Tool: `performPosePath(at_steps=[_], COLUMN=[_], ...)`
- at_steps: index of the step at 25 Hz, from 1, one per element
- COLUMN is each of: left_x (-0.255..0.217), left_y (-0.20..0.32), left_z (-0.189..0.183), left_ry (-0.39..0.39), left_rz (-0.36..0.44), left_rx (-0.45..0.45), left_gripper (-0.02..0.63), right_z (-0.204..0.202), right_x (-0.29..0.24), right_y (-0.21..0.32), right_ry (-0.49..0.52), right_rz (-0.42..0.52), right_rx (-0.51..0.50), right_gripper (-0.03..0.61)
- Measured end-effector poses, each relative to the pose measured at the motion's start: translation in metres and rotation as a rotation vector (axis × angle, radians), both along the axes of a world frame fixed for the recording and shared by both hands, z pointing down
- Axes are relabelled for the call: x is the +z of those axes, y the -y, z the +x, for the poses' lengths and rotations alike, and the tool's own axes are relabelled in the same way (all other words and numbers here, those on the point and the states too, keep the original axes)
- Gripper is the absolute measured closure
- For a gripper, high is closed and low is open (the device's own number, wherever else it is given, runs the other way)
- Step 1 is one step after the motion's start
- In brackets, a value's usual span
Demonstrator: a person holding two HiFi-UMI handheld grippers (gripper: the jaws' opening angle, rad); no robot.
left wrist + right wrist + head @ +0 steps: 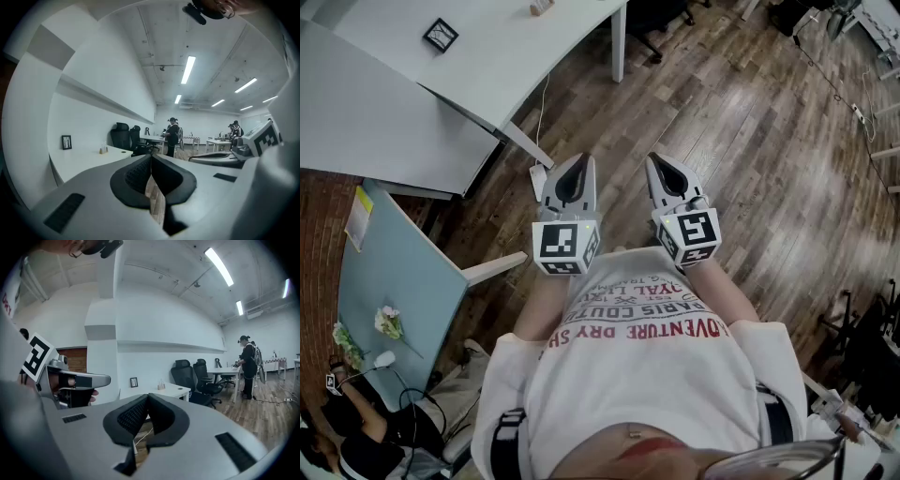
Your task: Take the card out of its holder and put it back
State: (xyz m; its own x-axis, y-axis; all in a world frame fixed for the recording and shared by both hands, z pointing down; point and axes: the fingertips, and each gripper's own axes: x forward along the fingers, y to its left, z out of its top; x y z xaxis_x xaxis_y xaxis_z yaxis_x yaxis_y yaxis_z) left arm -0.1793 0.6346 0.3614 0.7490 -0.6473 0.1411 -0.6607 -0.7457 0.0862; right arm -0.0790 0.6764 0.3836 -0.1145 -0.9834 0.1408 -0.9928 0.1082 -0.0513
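Shirt point(647, 375) level, the person is holding the left gripper point(574, 167) and right gripper point(661, 167) forward over the wood floor point(750, 141), both jaw pairs sitting fully closed and empty. Neither card nor holder is showing in any view, so the task is apparently not yet under way.

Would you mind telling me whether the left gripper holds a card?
No; in the left gripper view the left gripper has its jaws meeting with nothing between them.

Head view steeply downward; gripper views level, toward one desk point(79, 161).
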Motion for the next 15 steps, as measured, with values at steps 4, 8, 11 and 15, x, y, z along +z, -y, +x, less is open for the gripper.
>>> performPosePath(at_steps=[4,8,11,15], left_x=[0.0,0.0,0.001,0.004], left_y=[0.008,0.01,0.009,0.013], left_z=[-0.005,-0.006,-0.008,-0.009], left_ry=[-0.003,-0.009,-0.014,-0.021], left_rz=[0.0,0.0,-0.004,-0.023], left_rx=[-0.003,0.003,0.001,-0.012], left_gripper=[0.589,0.589,0.589,0.589], right_z=[-0.003,-0.005,-0.003,-0.002], right_x=[-0.001,0.001,0.007,0.011], right_y=[0.006,0.007,0.007,0.012], right_ry=[-0.004,-0.003,0.026,0.056], right_rz=[0.002,-0.005,-0.033,-0.047], right_rx=[0.003,0.01,0.037,0.047], right_gripper=[0.554,0.554,0.554,0.554])
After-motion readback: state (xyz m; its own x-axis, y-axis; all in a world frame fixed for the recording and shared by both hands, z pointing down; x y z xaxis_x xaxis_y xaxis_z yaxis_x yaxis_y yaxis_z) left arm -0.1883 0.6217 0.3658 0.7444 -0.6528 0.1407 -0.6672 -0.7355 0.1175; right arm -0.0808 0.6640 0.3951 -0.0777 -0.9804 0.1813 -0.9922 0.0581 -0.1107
